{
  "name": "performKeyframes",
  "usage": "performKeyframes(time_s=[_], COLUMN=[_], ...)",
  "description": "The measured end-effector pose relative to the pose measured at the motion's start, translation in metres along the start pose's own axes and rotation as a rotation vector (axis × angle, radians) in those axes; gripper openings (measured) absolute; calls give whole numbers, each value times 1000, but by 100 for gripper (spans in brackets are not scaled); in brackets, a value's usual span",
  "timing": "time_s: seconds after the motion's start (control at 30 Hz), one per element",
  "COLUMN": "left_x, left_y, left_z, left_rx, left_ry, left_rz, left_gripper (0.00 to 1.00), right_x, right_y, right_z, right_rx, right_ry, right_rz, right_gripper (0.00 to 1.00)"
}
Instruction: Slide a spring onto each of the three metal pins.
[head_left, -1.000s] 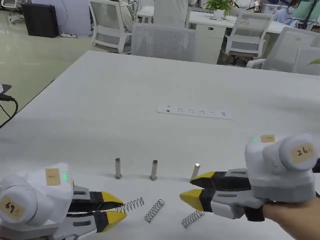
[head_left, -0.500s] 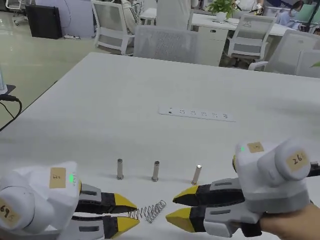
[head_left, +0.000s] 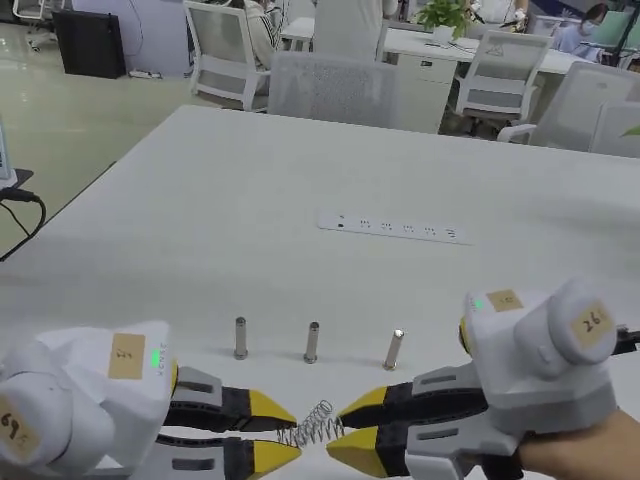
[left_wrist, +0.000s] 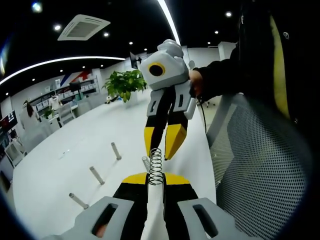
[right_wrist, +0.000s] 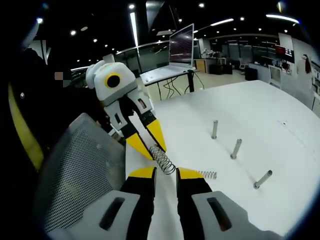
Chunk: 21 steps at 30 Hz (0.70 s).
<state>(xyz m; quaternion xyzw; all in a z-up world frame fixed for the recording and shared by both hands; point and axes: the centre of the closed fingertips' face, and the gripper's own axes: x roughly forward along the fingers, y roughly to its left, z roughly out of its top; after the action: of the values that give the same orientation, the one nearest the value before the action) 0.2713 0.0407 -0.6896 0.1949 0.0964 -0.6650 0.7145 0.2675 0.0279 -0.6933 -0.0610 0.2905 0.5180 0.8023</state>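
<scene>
Three short metal pins stand in a row on the white table: left pin (head_left: 240, 338), middle pin (head_left: 312, 342), right pin (head_left: 393, 350). In front of them a wire spring (head_left: 312, 422) spans between my two grippers. My left gripper (head_left: 290, 438) is shut on one end of the spring (left_wrist: 156, 165). My right gripper (head_left: 340, 428) faces it with its jaws open around the other end of the spring (right_wrist: 163, 159), and the left gripper (right_wrist: 145, 142) shows opposite. A second spring (right_wrist: 207, 174) lies flat on the table near the pins (right_wrist: 235, 148).
A white power strip (head_left: 395, 227) lies across the table (head_left: 300, 200) beyond the pins. Office chairs (head_left: 330, 85) line the far edge. A mesh chair back (left_wrist: 260, 165) is close behind the grippers. A laptop (right_wrist: 181, 45) sits on another desk.
Both grippers have closed in on each other in front of the middle pin. The left gripper has shut on the end of a spring, which now bridges to the right gripper's jaws.
</scene>
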Motion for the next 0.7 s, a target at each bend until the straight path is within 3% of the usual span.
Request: performKeyframes(time_s=[0.37,0.7], left_x=[1,3], left_y=[0,0], left_z=[-3,-5], left_rx=[5,4], left_ry=[10,17], left_rz=[0,3], left_gripper=[3,2], right_x=[-2,-3], right_y=[3,8], right_z=[5,13], right_rx=[-15,-73], right_ry=[4,35], right_rz=[0,-7], right_gripper=[9,8])
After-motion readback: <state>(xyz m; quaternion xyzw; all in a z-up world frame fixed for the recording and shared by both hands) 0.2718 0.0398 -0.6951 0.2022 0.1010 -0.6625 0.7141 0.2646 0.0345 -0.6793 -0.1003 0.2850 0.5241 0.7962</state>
